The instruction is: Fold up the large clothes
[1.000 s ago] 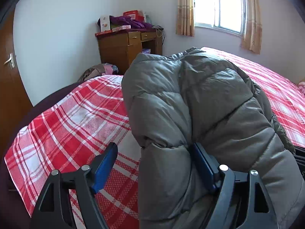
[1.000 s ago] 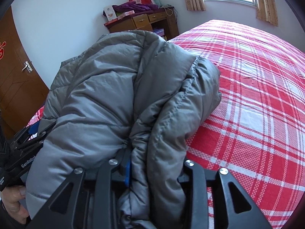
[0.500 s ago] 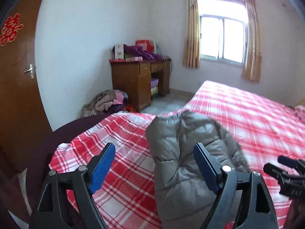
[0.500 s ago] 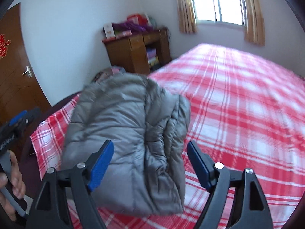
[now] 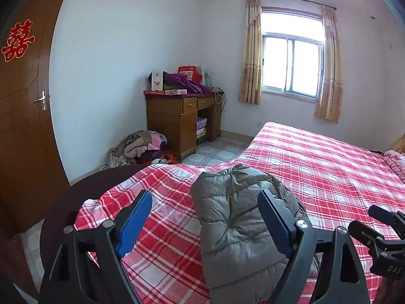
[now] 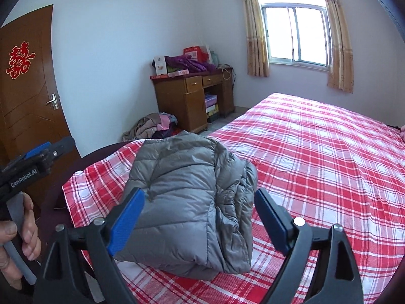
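- Both grippers now hang clear above the bed (image 6: 329,152), backed off from the folded grey puffer jacket (image 6: 187,202); a second ago they were pressed right into its bulk.
- Bed: red-and-white plaid cover, otherwise bare across its far side; the jacket sits at the near corner, lying flat as a compact bundle, sleeves tucked in, layered edges stacked on its right side.
- Change: right gripper (image 6: 200,217) was clamped on a thick fold of the jacket a second back; its jaws have just been opening and nothing is between them now. Jacket has dropped from held to resting on the cover.
- Reading: this looks like the release after the last fold. Bundle holds its shape unaided, so this garment seems done, or near it.
- Left gripper (image 5: 205,217): jaws spread wide, empty, touching nothing; the jacket shows beyond them, well below.
- Right gripper: likewise wide, empty, no contact with the cloth.
- A hand (image 6: 20,248) grips the left tool's handle at frame edge.
- Pile of clothes (image 5: 141,147) lies on the floor by the desk (image 5: 182,121), possibly next in line.
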The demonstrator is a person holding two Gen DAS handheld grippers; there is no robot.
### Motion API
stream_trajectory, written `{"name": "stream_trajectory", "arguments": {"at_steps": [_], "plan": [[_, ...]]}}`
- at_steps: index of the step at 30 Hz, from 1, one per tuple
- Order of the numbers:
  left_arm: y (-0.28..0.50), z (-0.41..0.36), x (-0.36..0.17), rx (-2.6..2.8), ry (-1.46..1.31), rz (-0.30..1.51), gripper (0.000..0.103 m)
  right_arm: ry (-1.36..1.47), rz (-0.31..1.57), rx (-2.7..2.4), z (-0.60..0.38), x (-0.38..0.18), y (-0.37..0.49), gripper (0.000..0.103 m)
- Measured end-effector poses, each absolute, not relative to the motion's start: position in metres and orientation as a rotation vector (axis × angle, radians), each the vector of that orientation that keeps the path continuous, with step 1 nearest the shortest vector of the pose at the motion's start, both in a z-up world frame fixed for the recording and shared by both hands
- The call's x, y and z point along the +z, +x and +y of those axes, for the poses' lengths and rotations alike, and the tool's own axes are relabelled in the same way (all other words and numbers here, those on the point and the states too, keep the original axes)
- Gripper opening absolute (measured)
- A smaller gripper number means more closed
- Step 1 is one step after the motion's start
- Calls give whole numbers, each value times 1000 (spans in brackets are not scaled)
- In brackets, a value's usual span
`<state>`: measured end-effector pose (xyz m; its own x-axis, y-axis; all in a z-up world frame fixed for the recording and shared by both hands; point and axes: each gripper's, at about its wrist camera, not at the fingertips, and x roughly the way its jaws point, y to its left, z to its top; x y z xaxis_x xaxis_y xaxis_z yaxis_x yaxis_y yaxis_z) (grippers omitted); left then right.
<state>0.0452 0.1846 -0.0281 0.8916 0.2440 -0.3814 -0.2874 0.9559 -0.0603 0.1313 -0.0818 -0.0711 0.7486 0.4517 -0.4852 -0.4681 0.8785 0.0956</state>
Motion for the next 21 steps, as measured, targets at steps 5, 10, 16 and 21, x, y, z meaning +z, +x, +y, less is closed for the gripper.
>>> {"name": "stream_trajectory", "arguments": {"at_steps": [5,10,16,21], "plan": [[47,185,-31,279,-117,390,86,-29,518,500,-83,-70,130,91],[48,184,-32,276,-113,394,86,-27,523,499,-82,-71,132,91],[49,181,-33,271,-103,396,86,-21,525,505,-83,-71,132,91],[49,180,-33,273,-103,396,86,-17,529,502,-82,-73,131,91]]}}
